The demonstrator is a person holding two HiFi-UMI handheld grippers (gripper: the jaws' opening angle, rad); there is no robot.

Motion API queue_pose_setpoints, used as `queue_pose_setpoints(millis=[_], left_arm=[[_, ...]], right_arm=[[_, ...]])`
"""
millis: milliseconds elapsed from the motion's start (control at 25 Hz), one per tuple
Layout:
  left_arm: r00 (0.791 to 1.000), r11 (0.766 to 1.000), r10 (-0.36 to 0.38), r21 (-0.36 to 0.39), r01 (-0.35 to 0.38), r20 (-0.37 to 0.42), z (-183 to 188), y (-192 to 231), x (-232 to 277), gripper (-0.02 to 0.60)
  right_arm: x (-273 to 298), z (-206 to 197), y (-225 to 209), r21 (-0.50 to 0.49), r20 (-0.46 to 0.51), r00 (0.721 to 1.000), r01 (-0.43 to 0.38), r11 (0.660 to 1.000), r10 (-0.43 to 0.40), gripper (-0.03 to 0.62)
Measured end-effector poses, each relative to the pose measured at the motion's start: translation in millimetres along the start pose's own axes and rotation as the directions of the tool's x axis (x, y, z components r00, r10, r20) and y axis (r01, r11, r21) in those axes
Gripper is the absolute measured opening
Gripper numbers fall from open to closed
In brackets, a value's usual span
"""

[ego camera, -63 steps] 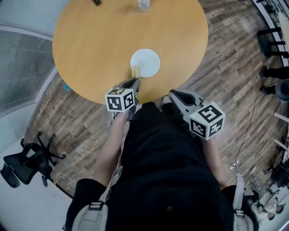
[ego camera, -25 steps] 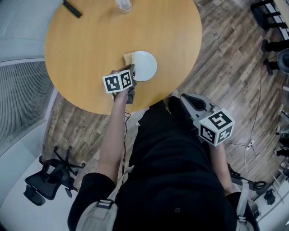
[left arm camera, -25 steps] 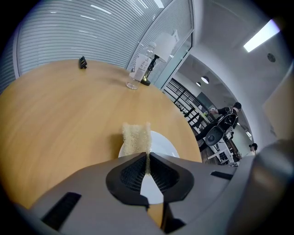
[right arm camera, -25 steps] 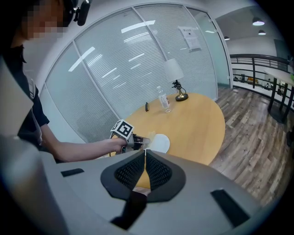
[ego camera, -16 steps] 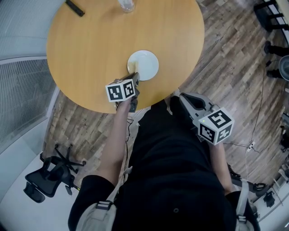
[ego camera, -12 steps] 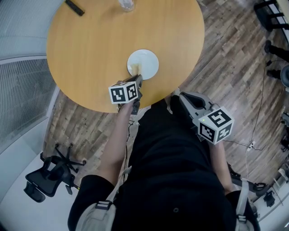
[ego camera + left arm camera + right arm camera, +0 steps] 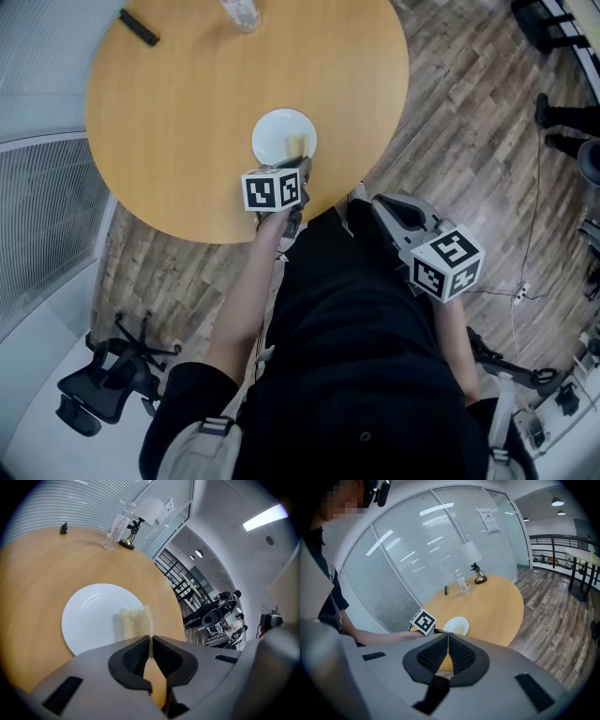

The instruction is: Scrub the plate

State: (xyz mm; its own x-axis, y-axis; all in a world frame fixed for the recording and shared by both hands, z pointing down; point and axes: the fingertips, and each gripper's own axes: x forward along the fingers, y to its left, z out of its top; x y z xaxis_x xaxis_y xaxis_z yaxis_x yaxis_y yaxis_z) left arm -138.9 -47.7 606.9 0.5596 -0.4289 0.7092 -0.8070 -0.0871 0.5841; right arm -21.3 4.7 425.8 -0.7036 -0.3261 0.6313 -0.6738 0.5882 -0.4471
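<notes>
Wood-plank floor [image 7: 469,112] surrounds a round, light wooden desk [image 7: 169,112] that fills the far half of the head view. The right tool [image 7: 361,195] is held back against the person's body, off the desk's near edge, its jaws pressed together on nothing. The left forearm reaches straight out over that near edge. The left tool [image 7: 302,161] points forward and down, jaws clamped on a pale yellow flat sponge pad [image 7: 133,623]. The pad's thin edge runs up between the jaws, and its free end lies flat on the round white plate [image 7: 277,131]. The plate sits close to the desk's near edge, well apart from a clear plastic bottle [image 7: 241,13] at the far rim and a small black bar-shaped object [image 7: 139,27] at the far left.

A second back the pad was at the plate's left rim, and half a second back it was on the near-left part. Now it presses on the near-right part — so it has swept round the near side. Scrubbing looks well under way, with the far half of the plate probably left to cover.
</notes>
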Motion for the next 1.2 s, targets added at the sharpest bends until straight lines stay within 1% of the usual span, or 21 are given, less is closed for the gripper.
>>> queue_pose_setpoints(millis=[120, 240, 320, 520, 720, 960, 1080, 1200], left_arm=[[1.000, 0.999, -0.029, 0.019, 0.029, -0.007, 10.1, -10.4, 11.9, 0.028], [0.998, 0.998, -0.057, 0.014, 0.057, -0.010, 16.3, -15.7, 17.1, 0.028], [0.998, 0.998, -0.061, 0.015, 0.061, -0.014, 17.1, -14.2, 15.7, 0.028], [0.999, 0.999, -0.040, 0.005, 0.040, -0.009, 7.3, -2.6, -0.3, 0.028], [1.000, 1.000, -0.008, -0.029, 0.008, 0.005, -2.8, 10.3, -18.3, 0.028], [0.998, 0.995, 0.052, -0.083, -0.049, 0.036, -11.1, 36.4, -44.7, 0.028], [0.997, 0.993, 0.065, -0.101, -0.061, 0.045, -11.4, 46.3, -53.0, 0.028], [0.997, 0.993, 0.066, -0.097, -0.062, 0.039, -8.9, 47.8, -49.9, 0.028]], right_arm=[[-6.5, -0.9, -5.8, 0.009, 0.006, 1.000, 0.017, 1.000, -0.017, 0.018], [-11.5, -3.0, -7.9, 0.014, 0.009, 1.000, 0.025, 1.000, -0.025, 0.018], [-11.2, -2.9, -7.4, 0.014, 0.009, 1.000, 0.023, 1.000, -0.023, 0.018], [-6.6, -1.5, 0.0, 0.005, 0.012, 1.000, -0.006, 1.000, 0.006, 0.020], [4.6, 2.5, 6.7, -0.012, 0.004, 0.998, -0.056, 0.998, 0.056, 0.018], [21.5, 7.0, 21.1, -0.036, -0.007, 0.994, -0.108, 0.994, 0.108, 0.020], [26.4, 10.0, 23.8, -0.040, -0.009, 0.993, -0.117, 0.992, 0.117, 0.018], [27.8, 11.9, 19.2, -0.034, -0.010, 0.994, -0.107, 0.994, 0.107, 0.018]])
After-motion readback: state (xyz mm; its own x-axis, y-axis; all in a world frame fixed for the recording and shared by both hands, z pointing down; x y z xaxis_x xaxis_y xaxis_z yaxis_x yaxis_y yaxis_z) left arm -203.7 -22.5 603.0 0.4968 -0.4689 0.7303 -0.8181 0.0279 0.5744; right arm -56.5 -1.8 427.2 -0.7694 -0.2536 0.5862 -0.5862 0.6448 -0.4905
